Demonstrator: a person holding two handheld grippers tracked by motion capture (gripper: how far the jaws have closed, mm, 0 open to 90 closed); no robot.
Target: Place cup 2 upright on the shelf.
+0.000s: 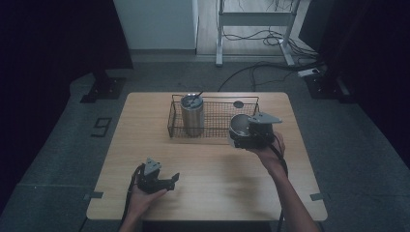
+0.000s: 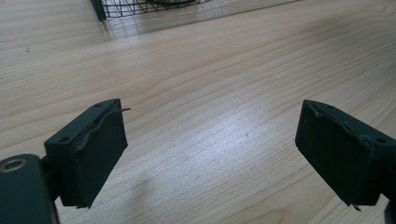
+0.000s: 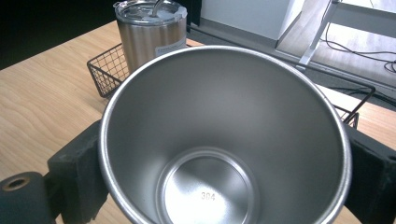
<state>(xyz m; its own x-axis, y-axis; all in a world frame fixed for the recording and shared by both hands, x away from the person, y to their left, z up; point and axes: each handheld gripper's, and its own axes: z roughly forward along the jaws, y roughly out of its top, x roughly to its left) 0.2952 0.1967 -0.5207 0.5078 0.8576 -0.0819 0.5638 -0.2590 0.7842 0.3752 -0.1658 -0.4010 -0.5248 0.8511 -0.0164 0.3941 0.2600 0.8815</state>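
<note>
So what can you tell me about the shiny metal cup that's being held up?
The shiny open-topped steel cup is silver-grey metal, wider at its rolled rim than at its flat round bottom, where "304" is stamped. It is empty and clean inside. The right gripper clasps it, one black jaw pressed on each side of its wall. It sits at the near right end of the black wire basket, by the lidded steel tumbler that stands in the basket.
</note>
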